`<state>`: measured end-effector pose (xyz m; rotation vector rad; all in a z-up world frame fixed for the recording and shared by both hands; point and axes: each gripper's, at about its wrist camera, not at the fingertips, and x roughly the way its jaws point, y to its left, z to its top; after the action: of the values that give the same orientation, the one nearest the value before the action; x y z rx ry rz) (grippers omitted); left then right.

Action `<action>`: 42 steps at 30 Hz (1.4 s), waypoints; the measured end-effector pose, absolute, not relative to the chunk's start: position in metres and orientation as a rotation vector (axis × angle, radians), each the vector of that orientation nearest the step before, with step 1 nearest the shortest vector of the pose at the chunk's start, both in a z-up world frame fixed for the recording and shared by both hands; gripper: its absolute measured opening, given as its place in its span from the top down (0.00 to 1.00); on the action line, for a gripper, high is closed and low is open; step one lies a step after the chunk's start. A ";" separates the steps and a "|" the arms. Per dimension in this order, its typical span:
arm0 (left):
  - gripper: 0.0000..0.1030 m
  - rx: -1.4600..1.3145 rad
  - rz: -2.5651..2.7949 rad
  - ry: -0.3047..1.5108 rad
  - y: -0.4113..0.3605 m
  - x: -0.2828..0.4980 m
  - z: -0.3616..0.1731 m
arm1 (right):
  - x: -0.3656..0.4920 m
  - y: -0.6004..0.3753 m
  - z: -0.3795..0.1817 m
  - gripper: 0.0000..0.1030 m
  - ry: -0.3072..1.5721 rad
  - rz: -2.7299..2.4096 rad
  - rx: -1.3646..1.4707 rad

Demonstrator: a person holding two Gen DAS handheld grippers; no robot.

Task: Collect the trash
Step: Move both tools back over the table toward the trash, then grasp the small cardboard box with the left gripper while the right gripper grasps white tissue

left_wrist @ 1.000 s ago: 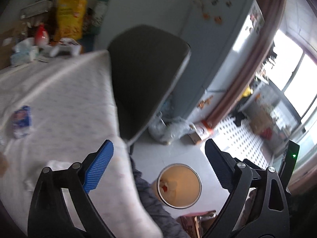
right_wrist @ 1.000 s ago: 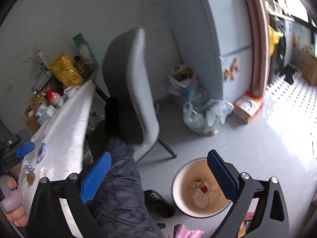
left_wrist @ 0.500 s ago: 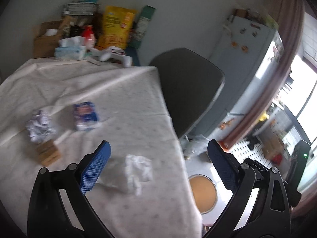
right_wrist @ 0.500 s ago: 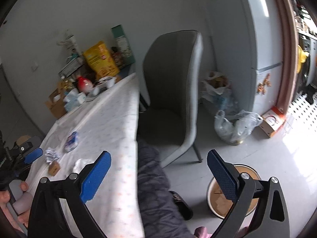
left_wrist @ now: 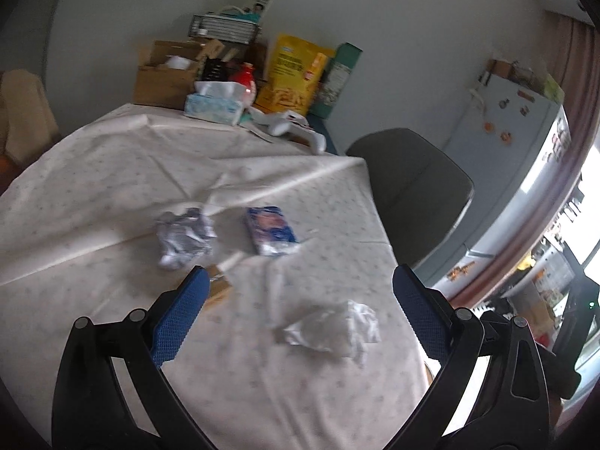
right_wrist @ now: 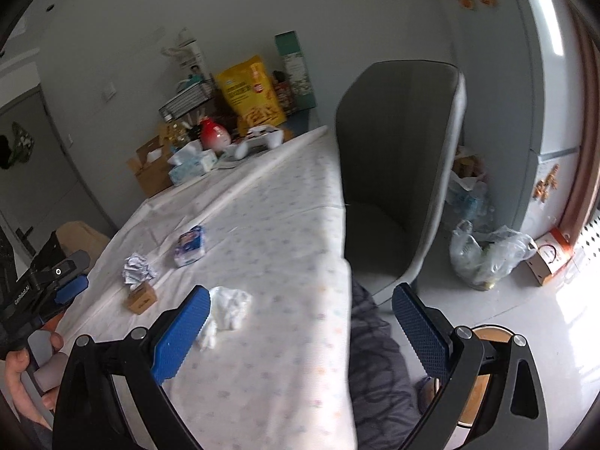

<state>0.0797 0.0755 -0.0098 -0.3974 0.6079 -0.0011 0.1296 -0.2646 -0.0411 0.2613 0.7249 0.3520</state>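
Observation:
Trash lies on the white tablecloth [left_wrist: 112, 172]: a crumpled white tissue [left_wrist: 330, 328] near the table's right edge, a crumpled silver wrapper [left_wrist: 183, 234], a blue packet [left_wrist: 270, 229] and a small brown box [left_wrist: 217, 288]. My left gripper [left_wrist: 300, 315] is open and empty above the table, just in front of the tissue. My right gripper [right_wrist: 300, 322] is open and empty over the table edge; the tissue [right_wrist: 228, 307], wrapper [right_wrist: 138, 268], packet [right_wrist: 190, 245] and box [right_wrist: 140, 298] lie to its left. The left gripper [right_wrist: 56, 281] shows at the far left. A round bin [right_wrist: 487, 371] stands on the floor, partly hidden.
A grey chair [right_wrist: 401, 172] stands at the table's right side. Tissue box [left_wrist: 213, 107], yellow bag [left_wrist: 290, 75], cardboard box [left_wrist: 165, 75] and a white game controller [left_wrist: 288, 125] crowd the far end. Plastic bags [right_wrist: 483, 251] and a fridge [right_wrist: 540, 75] are beyond the chair.
Both grippers have swung up and left, away from the floor bin, toward the table. The trash on the tablecloth has come into full view. Both stay open.

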 end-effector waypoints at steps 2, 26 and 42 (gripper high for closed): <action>0.06 -0.411 0.011 0.608 0.087 0.076 -0.012 | 0.130 -0.251 -0.041 0.07 0.733 0.382 0.255; 0.21 -0.436 0.139 0.775 0.140 0.114 -0.087 | 0.162 -0.125 -0.113 0.50 0.961 0.495 -0.030; 0.46 -0.364 0.134 0.801 0.110 0.125 -0.092 | 0.157 -0.162 -0.081 0.90 0.916 0.515 0.024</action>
<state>0.1251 0.1104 -0.0917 -0.3643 0.8008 0.1339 0.1570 -0.1624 -0.0813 0.0236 0.9162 0.5145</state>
